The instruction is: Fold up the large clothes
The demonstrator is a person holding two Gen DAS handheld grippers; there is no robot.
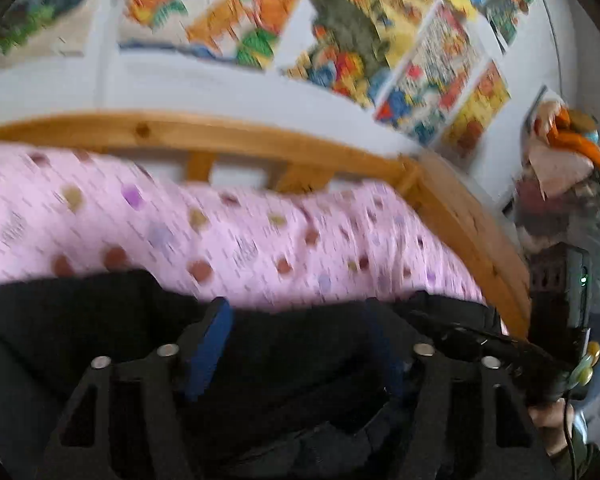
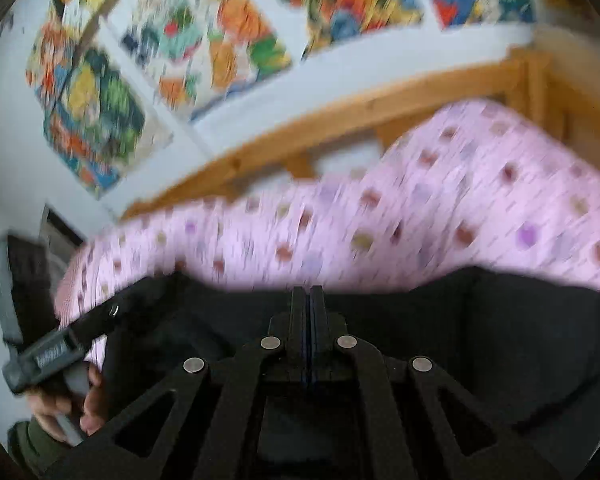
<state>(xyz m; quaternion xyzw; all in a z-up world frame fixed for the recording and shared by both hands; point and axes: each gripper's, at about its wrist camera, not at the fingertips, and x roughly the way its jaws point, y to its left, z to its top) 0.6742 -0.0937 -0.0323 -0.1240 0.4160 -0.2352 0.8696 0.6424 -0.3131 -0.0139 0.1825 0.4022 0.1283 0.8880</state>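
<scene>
A large black garment (image 1: 292, 364) lies on a pink spotted duvet (image 1: 228, 236) on a bed. My left gripper (image 1: 296, 308) hovers over the garment's far edge, open, its blue pads (image 1: 210, 344) wide apart with only cloth below them. My right gripper (image 2: 308, 300) is shut above the same black garment (image 2: 500, 340), fingers pressed together; no cloth shows between them. Each view also catches the other gripper at its side, held by a hand (image 2: 84, 400). Both views are blurred.
A wooden bed rail (image 1: 260, 140) runs behind the duvet (image 2: 440, 216) and turns a corner at the right. Colourful posters (image 1: 340, 20) cover the white wall. A pile of soft items (image 1: 560, 160) sits beyond the bed's right end.
</scene>
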